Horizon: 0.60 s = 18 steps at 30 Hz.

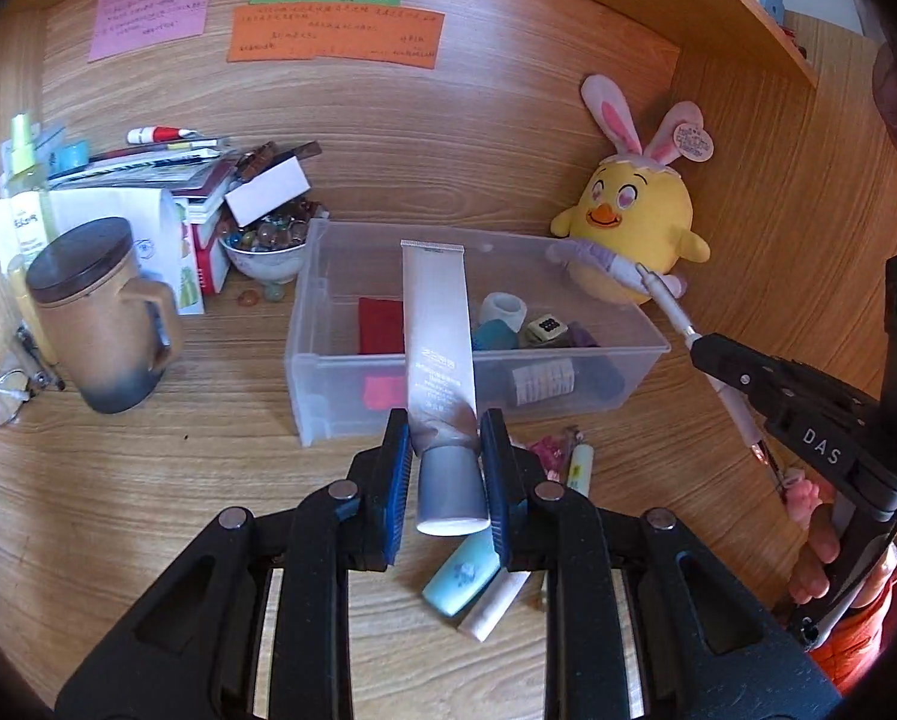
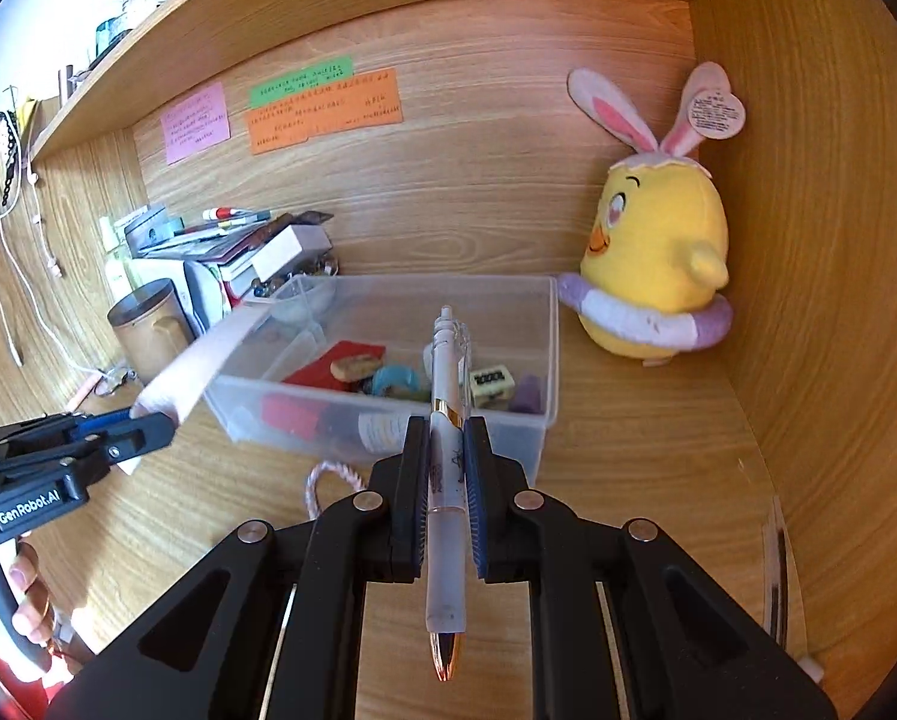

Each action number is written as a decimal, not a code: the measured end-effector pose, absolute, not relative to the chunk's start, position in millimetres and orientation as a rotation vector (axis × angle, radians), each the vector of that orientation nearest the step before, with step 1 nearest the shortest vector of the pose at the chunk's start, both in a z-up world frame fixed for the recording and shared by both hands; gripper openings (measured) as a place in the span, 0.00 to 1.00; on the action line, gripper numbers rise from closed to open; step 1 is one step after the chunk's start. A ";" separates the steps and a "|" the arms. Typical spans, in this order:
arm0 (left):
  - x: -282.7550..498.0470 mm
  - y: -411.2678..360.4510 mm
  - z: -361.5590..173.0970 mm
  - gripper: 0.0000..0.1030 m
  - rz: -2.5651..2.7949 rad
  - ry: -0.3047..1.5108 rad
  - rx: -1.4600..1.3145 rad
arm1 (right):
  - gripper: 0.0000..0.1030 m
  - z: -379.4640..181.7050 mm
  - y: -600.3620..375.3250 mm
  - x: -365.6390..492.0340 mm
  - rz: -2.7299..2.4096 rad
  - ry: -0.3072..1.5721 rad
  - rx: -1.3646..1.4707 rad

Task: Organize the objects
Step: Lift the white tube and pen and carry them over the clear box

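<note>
My left gripper point(image 1: 445, 432) is shut on a pale pink cosmetic tube point(image 1: 436, 324) near its grey cap, and the tube's flat end reaches out over the clear plastic bin point(image 1: 328, 360). The right wrist view shows that same tube point(image 2: 199, 363) slanting over the bin's left corner. My right gripper point(image 2: 446, 438) is shut on a white click pen point(image 2: 448, 396), its gold tip toward the camera and its clicker over the clear plastic bin point(image 2: 544, 354). In the left wrist view the pen point(image 1: 664, 294) sticks out of the right gripper point(image 1: 697, 345) toward the plush. The bin holds a red cloth, a tape roll, a die and other small items.
A yellow chick plush point(image 1: 634, 222) with bunny ears sits right of the bin. A brown lidded mug point(image 1: 100, 312), a bowl of marbles point(image 1: 265, 243) and stacked books point(image 1: 166, 168) stand to the left. A teal tube point(image 1: 460, 576), a white stick and a lighter lie on the desk below the left gripper.
</note>
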State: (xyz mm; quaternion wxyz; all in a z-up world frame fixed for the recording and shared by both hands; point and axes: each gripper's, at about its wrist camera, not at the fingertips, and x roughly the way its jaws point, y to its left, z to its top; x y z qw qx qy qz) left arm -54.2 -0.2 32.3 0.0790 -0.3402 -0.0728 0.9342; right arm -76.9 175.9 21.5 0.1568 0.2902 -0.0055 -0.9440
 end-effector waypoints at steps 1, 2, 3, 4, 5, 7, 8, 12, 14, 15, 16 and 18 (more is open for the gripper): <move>-58.9 0.5 32.4 0.22 2.788 -0.227 -1.020 | 0.10 22.5 174.9 -81.0 -2.703 -0.019 0.828; -62.6 1.1 32.3 0.22 2.784 -0.235 -1.021 | 0.10 23.0 173.8 -83.7 -2.702 -0.023 0.827; -66.9 2.1 32.5 0.22 2.778 -0.241 -1.023 | 0.10 23.6 172.4 -88.4 -2.700 -0.030 0.828; -71.6 3.0 33.0 0.22 2.774 -0.246 -1.024 | 0.10 24.0 170.9 -90.9 -2.700 -0.030 0.828; -75.6 3.7 33.6 0.22 2.772 -0.246 -1.025 | 0.10 24.6 169.1 -93.7 -2.700 -0.029 0.827; -84.4 4.6 35.1 0.22 2.769 -0.249 -1.027 | 0.10 25.7 165.3 -100.2 -2.699 -0.024 0.824; -88.2 4.9 35.8 0.22 2.766 -0.251 -1.027 | 0.10 26.1 163.7 -102.6 -2.698 -0.018 0.823; -105.8 5.9 37.6 0.22 2.768 -0.241 -1.035 | 0.10 29.6 157.8 -115.7 -2.700 0.004 0.820; -112.8 5.4 37.5 0.22 2.764 -0.241 -1.042 | 0.10 31.0 155.4 -122.9 -2.691 0.011 0.824; -117.8 5.0 37.2 0.22 2.757 -0.244 -1.047 | 0.10 31.2 154.1 -126.1 -2.689 0.016 0.827; -120.7 4.2 36.8 0.22 2.754 -0.246 -1.050 | 0.10 31.5 152.5 -129.9 -2.690 0.022 0.828; -128.2 3.2 35.5 0.22 2.749 -0.246 -1.063 | 0.10 32.1 150.1 -135.6 -2.691 0.034 0.831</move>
